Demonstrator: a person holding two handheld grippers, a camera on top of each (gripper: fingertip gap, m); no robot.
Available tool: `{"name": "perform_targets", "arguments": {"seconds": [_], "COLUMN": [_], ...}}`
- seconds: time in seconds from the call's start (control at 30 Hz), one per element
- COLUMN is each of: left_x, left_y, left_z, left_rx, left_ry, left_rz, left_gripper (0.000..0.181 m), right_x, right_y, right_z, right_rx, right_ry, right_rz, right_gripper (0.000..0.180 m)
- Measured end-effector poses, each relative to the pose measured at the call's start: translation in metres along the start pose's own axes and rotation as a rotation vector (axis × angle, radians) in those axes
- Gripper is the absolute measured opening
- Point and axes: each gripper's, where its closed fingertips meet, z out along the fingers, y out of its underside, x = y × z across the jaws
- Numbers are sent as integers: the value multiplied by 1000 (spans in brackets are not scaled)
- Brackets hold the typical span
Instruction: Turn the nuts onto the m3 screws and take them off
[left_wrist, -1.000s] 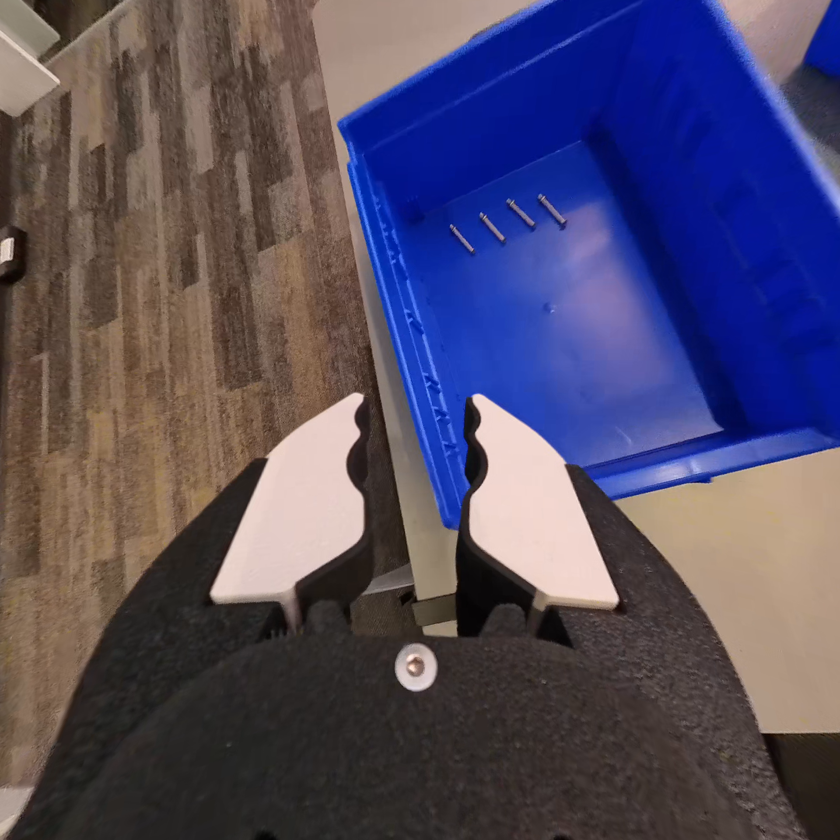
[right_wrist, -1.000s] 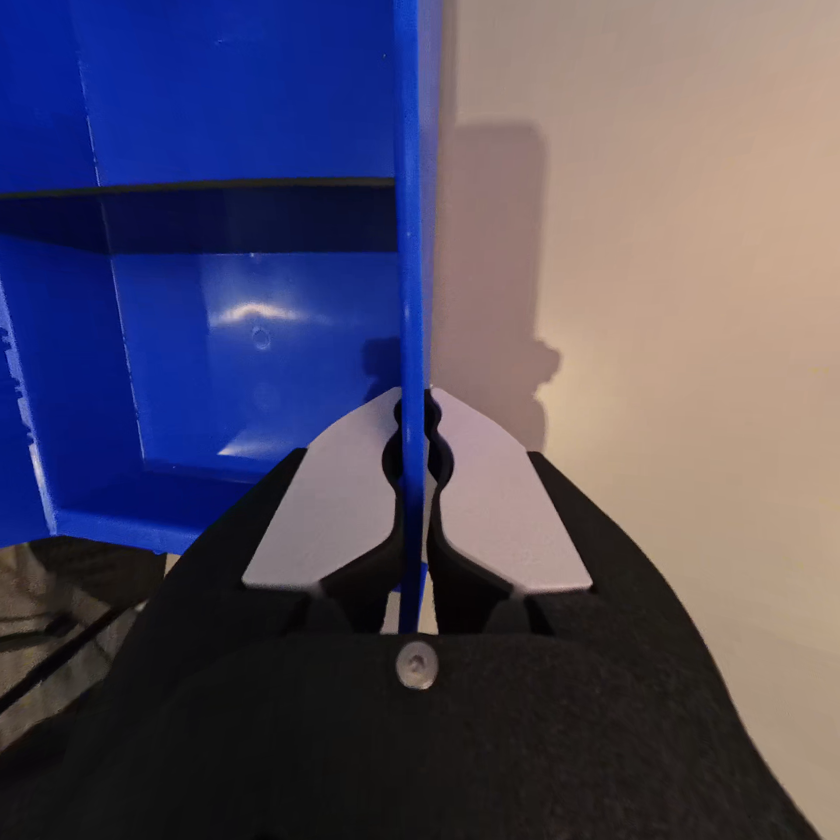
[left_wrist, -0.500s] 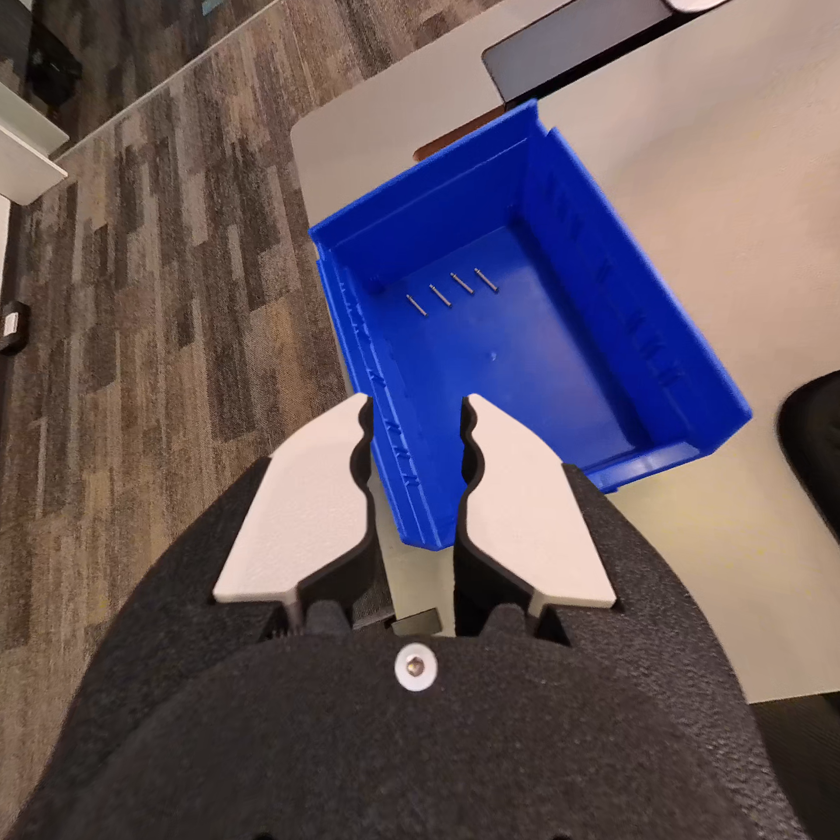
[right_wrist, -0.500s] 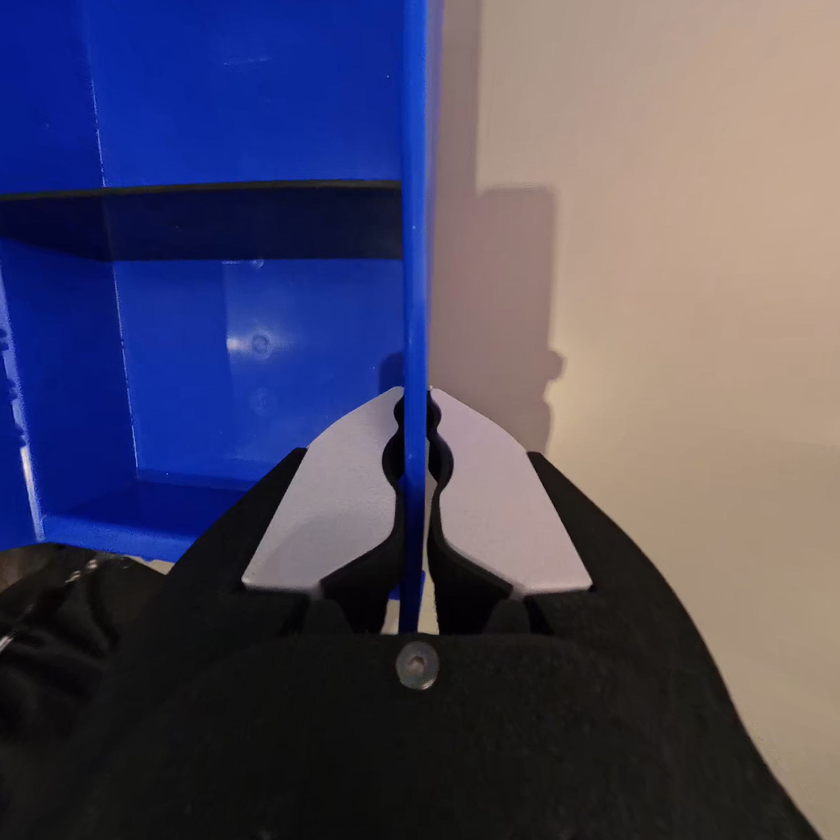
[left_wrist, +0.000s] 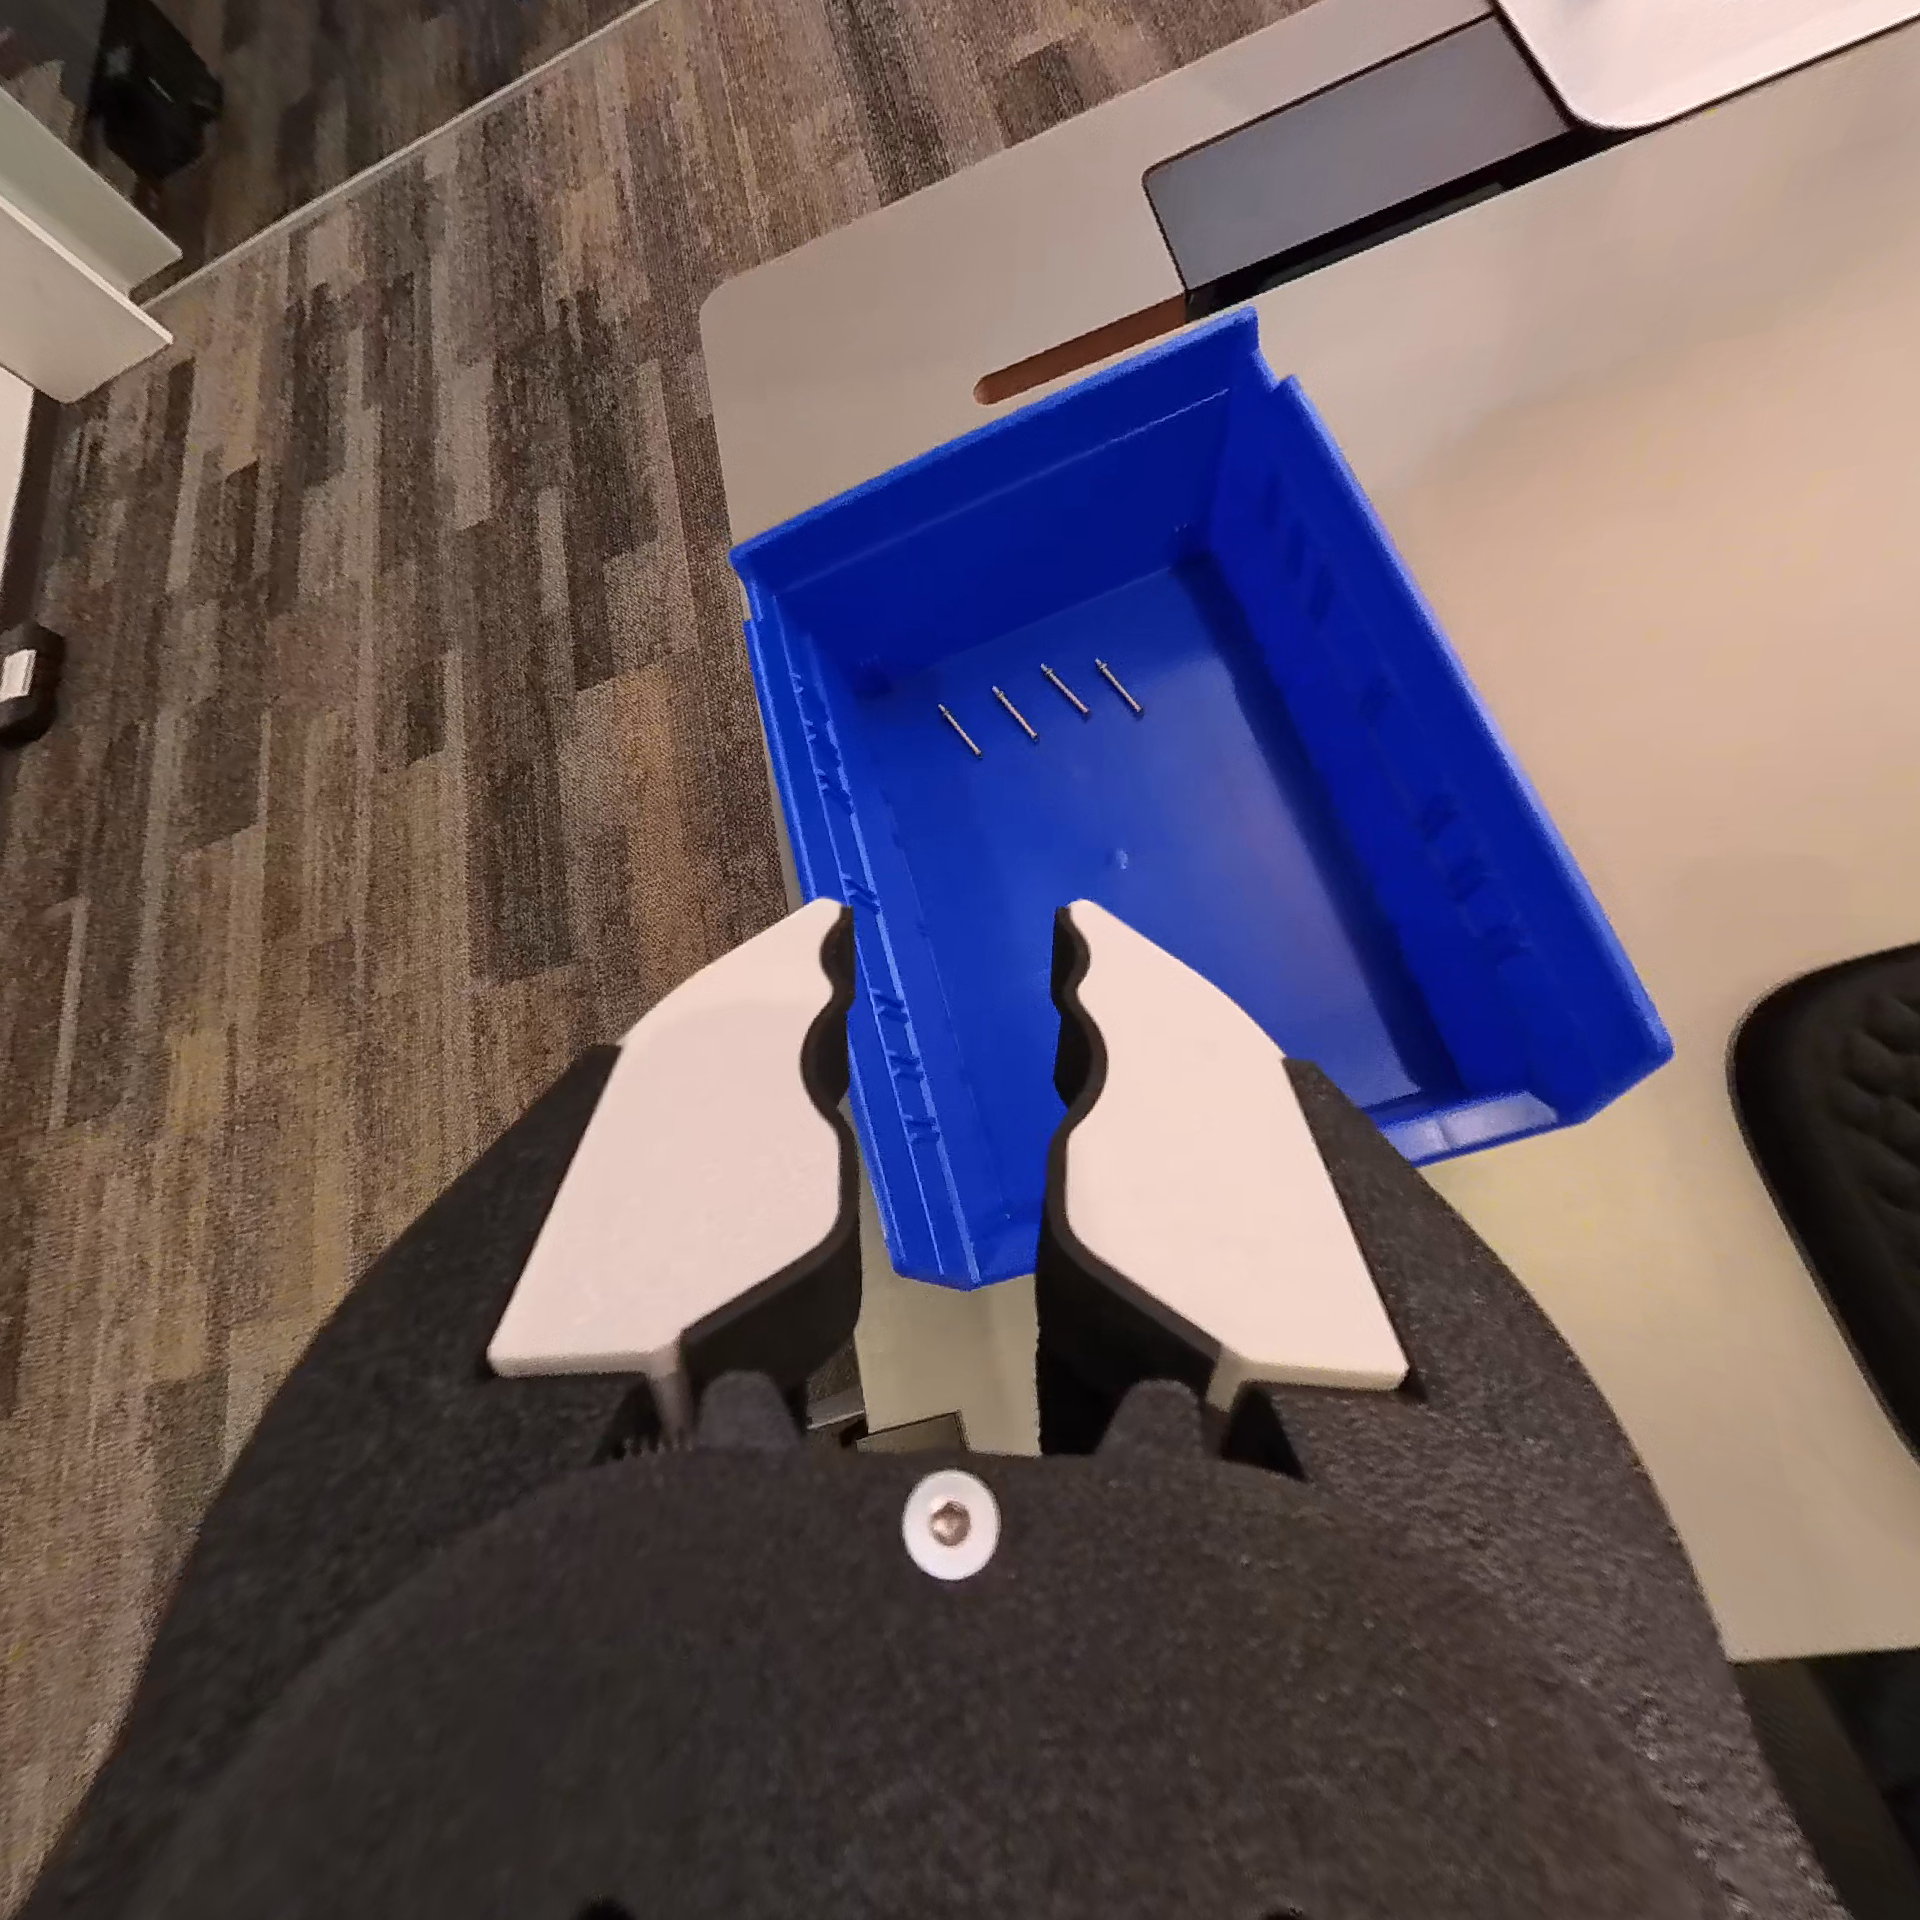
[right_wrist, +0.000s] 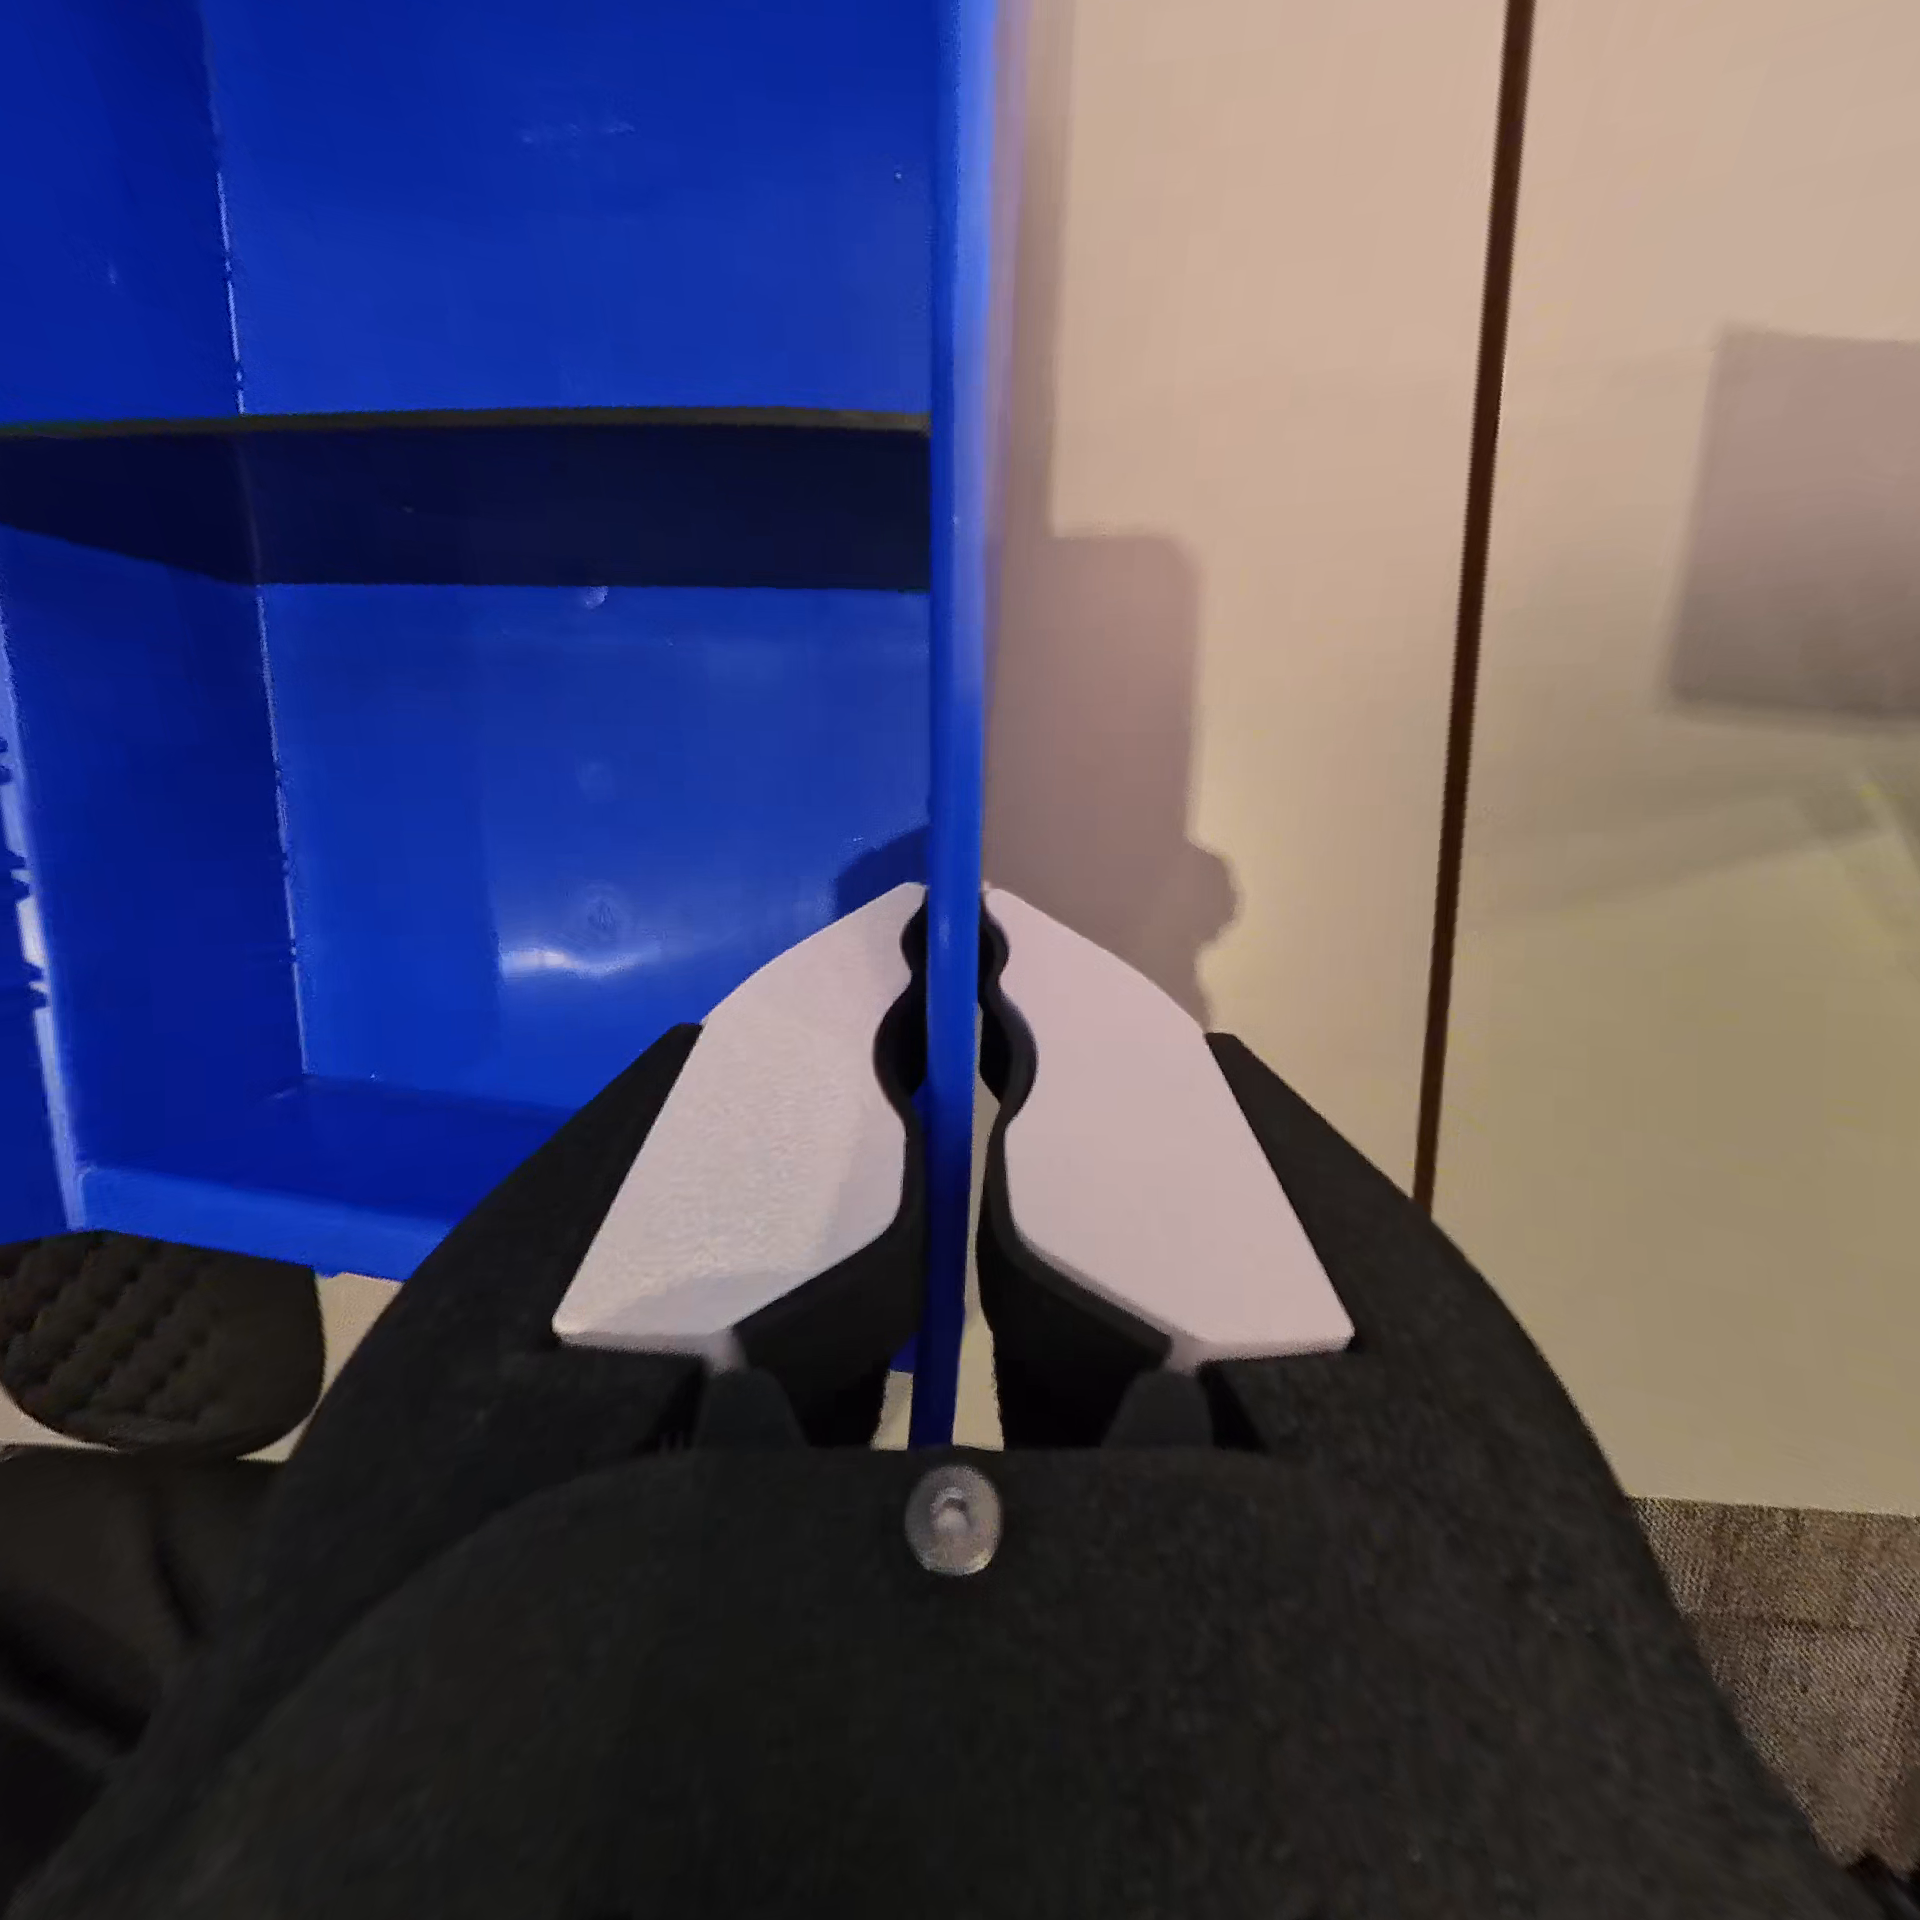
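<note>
Left gripper (left_wrist: 951, 914) is spread wide, grasping nothing, hanging above the near-left wall of a blue bin (left_wrist: 1475, 831). Right gripper (right_wrist: 948, 899) is clenched on the right side wall of a blue bin (right_wrist: 954, 520); both white fingers (right_wrist: 790, 1122) press flat against the thin wall. Cannot tell if it is the same bin as in the left view.

Four m3 screws (left_wrist: 1039, 707) lie in a row on the bin floor near its far-left corner, parallel, apart from each other. No nuts can be made out on them at this size. The bin sits at the tabletop's (left_wrist: 1662, 436) left edge, near its far-left corner. A black chair (left_wrist: 1839, 1174) shows at the tabletop's right side.

Raised moulded marks run along the bin walls, too small to read; no brand visible.

Versus a second ago: the left view has pulled back, so the whole bin and more tabletop show, and the jaws are wider apart. The right grip is unchanged, though a dark vertical seam (right_wrist: 1475, 623) in the tabletop has come into view.
</note>
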Motion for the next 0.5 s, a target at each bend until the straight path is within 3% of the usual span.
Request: {"name": "perform_targets", "arguments": {"seconds": [0.5], "left_x": [-2], "left_y": [-9], "left_z": [-12], "left_rx": [3], "left_ry": [-33], "left_rz": [-7], "left_gripper": [37], "right_x": [28], "right_y": [23], "right_z": [29], "right_rx": [-6], "right_ry": [-89], "right_rz": [-24], "right_gripper": [5]}}
